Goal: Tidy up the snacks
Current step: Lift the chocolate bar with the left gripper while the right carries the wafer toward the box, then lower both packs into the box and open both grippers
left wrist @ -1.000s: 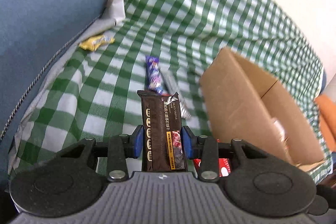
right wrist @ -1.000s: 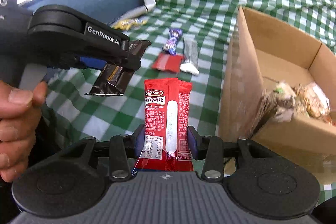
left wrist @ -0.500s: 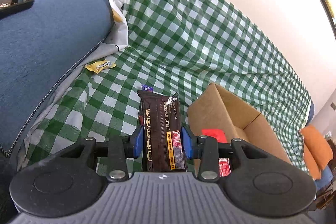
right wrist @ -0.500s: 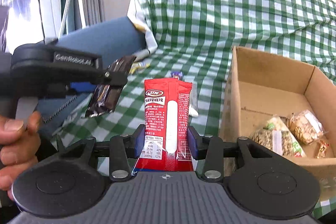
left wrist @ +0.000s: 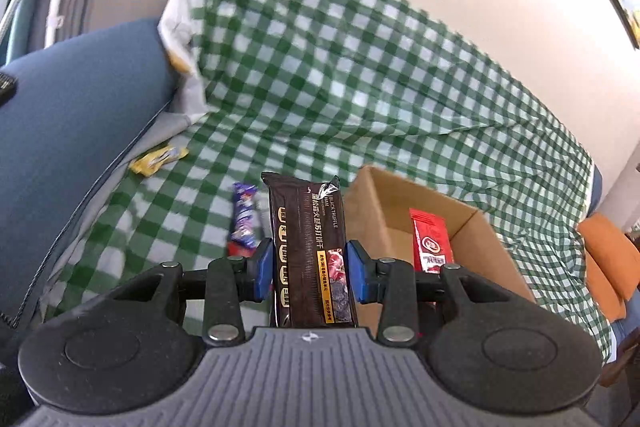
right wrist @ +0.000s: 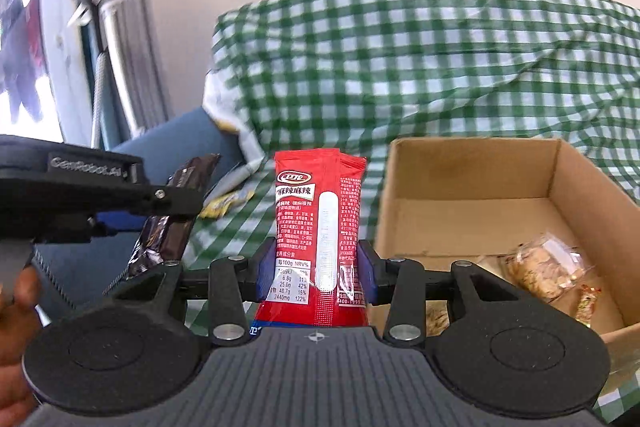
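My left gripper (left wrist: pixel 311 269) is shut on a dark brown snack packet (left wrist: pixel 306 239) held upright above the green checked cloth. My right gripper (right wrist: pixel 317 269) is shut on a red snack packet (right wrist: pixel 318 227), also upright, just left of the open cardboard box (right wrist: pixel 472 183). The box holds clear bags of snacks (right wrist: pixel 540 267). In the left wrist view the box (left wrist: pixel 384 203) is right of the brown packet and the red packet (left wrist: pixel 430 241) shows over it. The left gripper with its brown packet (right wrist: pixel 172 223) shows at the left of the right wrist view.
A purple snack bar (left wrist: pixel 244 215) and a yellow wrapper (left wrist: pixel 158 159) lie on the checked cloth (left wrist: pixel 360 75). A blue cushion (left wrist: pixel 72 115) is at the left, an orange cushion (left wrist: pixel 608 259) at the far right. A wall rises behind.
Both grippers have risen and tilted up with their packets; the box and cloth sit lower in view. The red packet now shows over the box in the left wrist view.
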